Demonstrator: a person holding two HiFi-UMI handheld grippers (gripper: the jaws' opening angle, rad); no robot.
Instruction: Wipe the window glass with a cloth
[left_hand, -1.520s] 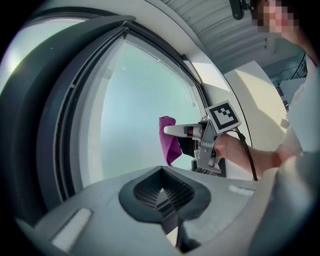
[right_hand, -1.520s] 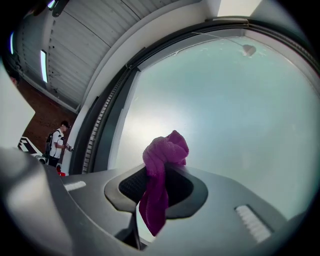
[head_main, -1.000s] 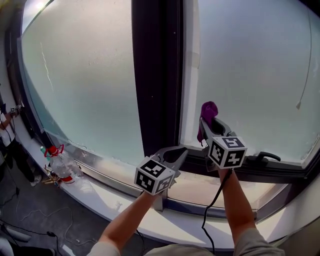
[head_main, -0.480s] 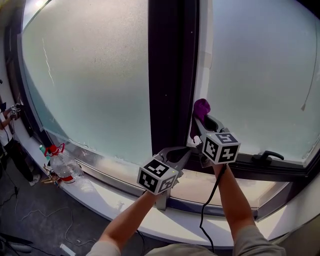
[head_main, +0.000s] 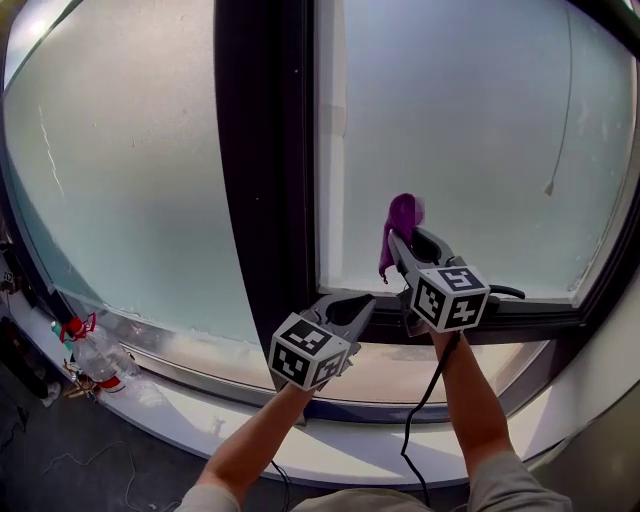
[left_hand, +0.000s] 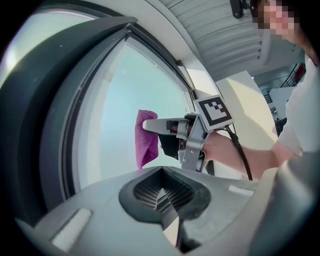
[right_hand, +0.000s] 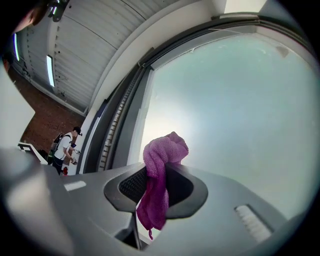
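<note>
Crumpled purple cloth (head_main: 402, 215), one end drooping, close before frosted window glass (head_main: 470, 140).

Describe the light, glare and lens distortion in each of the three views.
Head view: the frosted window glass is backlit, with glare at top left, and the dark window frame bows. Right gripper view: the purple terry cloth is sharp, a bright patch on the glass behind it. Left gripper view: strong fisheye curving, dark corners.

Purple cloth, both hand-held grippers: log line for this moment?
right hand-held gripper: shut on purple terry cloth | cloth: at right glass pane, contact unclear | left hand-held gripper: shut, empty
</note>
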